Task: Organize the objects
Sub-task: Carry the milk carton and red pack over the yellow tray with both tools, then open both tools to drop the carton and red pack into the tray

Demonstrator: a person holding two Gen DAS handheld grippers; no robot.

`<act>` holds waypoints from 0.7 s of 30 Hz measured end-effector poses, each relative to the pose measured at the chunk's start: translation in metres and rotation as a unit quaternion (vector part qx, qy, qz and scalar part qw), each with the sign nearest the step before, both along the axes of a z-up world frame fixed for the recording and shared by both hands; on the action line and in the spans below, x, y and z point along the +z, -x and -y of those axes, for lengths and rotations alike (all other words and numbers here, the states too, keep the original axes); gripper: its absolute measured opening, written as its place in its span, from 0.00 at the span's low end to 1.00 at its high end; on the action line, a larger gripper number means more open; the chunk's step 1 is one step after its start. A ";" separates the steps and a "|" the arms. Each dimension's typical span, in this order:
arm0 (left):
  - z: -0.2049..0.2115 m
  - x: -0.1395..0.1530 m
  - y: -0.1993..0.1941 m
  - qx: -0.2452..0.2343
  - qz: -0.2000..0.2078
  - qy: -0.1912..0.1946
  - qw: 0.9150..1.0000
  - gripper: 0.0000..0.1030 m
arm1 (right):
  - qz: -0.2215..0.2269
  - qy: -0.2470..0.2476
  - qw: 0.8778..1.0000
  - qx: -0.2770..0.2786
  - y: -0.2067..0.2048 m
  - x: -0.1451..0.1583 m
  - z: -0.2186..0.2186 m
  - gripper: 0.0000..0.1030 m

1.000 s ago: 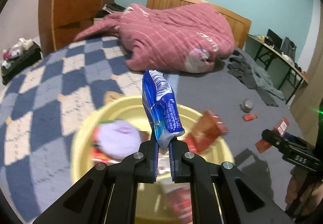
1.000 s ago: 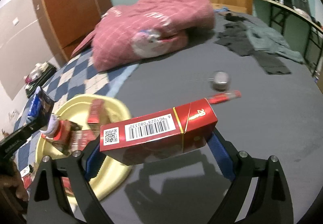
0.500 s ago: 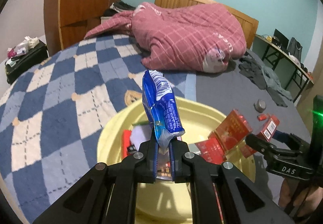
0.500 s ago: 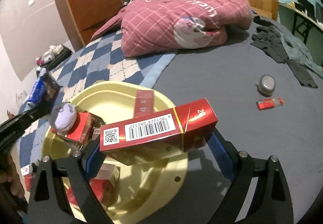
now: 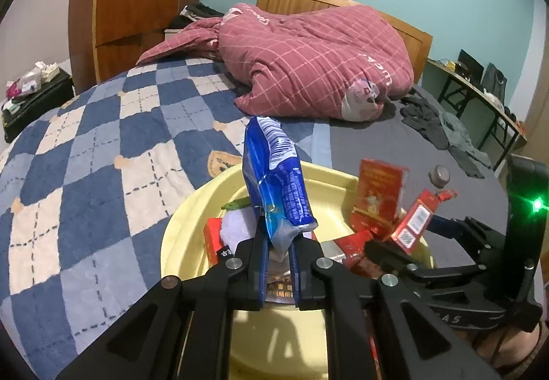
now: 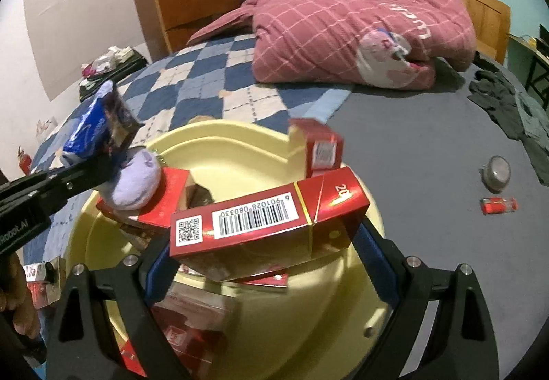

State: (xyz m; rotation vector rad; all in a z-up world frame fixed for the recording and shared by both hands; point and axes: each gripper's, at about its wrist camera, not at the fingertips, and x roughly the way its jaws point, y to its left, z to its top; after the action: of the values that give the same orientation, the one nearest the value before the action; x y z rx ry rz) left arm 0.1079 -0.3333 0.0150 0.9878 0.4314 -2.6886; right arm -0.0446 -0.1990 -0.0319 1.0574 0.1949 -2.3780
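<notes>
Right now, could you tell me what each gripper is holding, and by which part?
The left gripper pinches the blue snack packet by its bottom end. The right gripper clamps the red carton across its two short ends.

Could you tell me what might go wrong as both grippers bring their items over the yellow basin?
The two grippers are close: the left gripper with the blue packet could bump the right gripper holding the red carton. The yellow basin is already crowded, so the carton might land on other boxes and slide.
</notes>
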 end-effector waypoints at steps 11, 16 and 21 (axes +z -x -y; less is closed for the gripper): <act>-0.006 -0.005 -0.023 0.002 -0.016 -0.015 1.000 0.09 | 0.014 0.003 1.000 0.006 -0.013 -0.010 -0.002 0.89; -0.009 -0.004 -0.025 0.003 -0.003 -0.011 1.000 0.10 | 0.010 -0.003 1.000 0.005 -0.016 -0.010 -0.002 0.89; -0.015 -0.003 -0.021 0.008 -0.006 -0.004 1.000 0.12 | 0.011 -0.007 1.000 0.001 -0.016 -0.012 -0.003 0.90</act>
State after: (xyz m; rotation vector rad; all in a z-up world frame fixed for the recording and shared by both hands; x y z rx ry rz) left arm 0.1292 -0.3185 0.0120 0.9681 0.4514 -2.6812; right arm -0.0287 -0.1959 -0.0438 1.0891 0.2050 -2.3655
